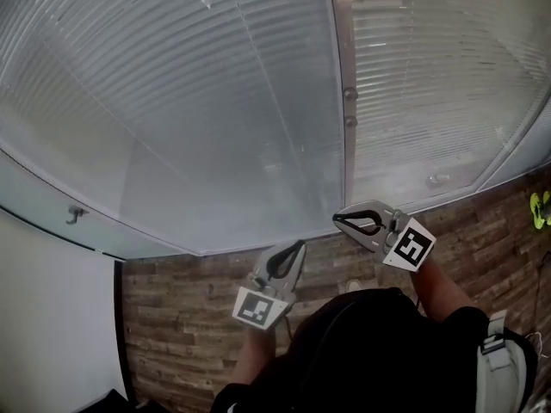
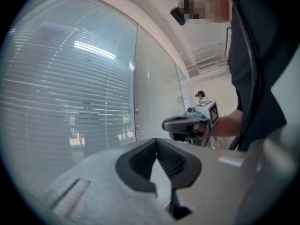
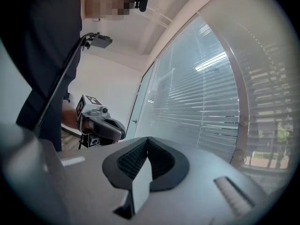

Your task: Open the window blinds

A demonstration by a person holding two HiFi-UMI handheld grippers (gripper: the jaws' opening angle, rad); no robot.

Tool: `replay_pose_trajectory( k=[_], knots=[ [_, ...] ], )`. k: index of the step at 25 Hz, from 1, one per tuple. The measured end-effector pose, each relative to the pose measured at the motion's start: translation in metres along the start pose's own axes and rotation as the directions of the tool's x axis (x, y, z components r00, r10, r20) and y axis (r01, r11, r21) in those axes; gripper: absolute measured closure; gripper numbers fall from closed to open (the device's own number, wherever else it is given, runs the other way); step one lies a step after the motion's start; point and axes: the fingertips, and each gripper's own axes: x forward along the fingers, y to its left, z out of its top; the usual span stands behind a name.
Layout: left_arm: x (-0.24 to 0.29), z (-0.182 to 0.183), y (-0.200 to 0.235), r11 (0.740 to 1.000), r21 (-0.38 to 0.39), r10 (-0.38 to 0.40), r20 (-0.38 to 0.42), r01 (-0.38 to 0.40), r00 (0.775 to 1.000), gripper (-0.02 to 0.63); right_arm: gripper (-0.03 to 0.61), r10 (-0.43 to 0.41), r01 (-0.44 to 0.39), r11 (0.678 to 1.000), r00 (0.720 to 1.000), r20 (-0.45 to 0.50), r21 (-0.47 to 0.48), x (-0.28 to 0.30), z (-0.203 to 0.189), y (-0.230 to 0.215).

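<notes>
Two window blinds fill most of the head view: a wide left blind and a narrower right blind. Both hang down over the glass with their slats horizontal. Through the right one a little daylight and some outdoor colour show between the slats. A brown upright post stands between them and carries two small round fittings, one above the other.

Below the glass lies a floor of brown wood-look planks, and a white wall closes the lower left corner. The person's dark top takes up the bottom middle, with a forearm reaching out on each side.

The left gripper is held in front of the bottom edge of the left blind and points toward it, clear of the slats. In its own view the jaws are closed, tips together, with nothing between them. The right gripper sits near the foot of the post, well apart from the left one – its jaws are also closed and empty. Each carries a marker cube at the back, the left cube and the right cube.

A small metal hook sticks out of the frame at far left, and a yellow-green object, too cropped to identify, lies at the right edge.
</notes>
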Motion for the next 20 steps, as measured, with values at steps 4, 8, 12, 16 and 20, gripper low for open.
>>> replay_pose_trajectory(
  k=[4, 8, 12, 16, 20],
  knots=[
    [0.019, 0.005, 0.011, 1.000, 0.017, 0.024, -0.004, -0.024, 1.000, 0.609, 0.574, 0.016, -0.017, 0.999, 1.000, -0.023, -0.044, -0.003, -0.008, -0.016],
    [0.042, 0.002, 0.014, 0.999, 0.035, 0.031, -0.008, -0.031, 0.999, 0.609, 0.574, 0.034, -0.044, 0.992, 0.996, -0.082, -0.119, -0.014, -0.025, -0.027],
    [0.065, -0.004, 0.009, 0.998, 0.063, 0.030, -0.017, -0.029, 0.999, 0.609, 0.574, 0.031, -0.042, 0.991, 0.996, -0.087, -0.128, -0.028, -0.037, -0.047],
    [0.082, -0.001, 0.011, 0.997, 0.071, 0.042, -0.029, -0.040, 0.999, 0.609, 0.574, 0.036, -0.046, 0.991, 0.996, -0.077, -0.125, -0.035, -0.037, -0.062],
    [0.096, -0.003, 0.006, 0.996, 0.075, 0.049, -0.036, -0.047, 0.998, 0.609, 0.574, 0.038, -0.047, 0.991, 0.997, -0.073, -0.122, -0.047, -0.046, -0.072]
  ],
)
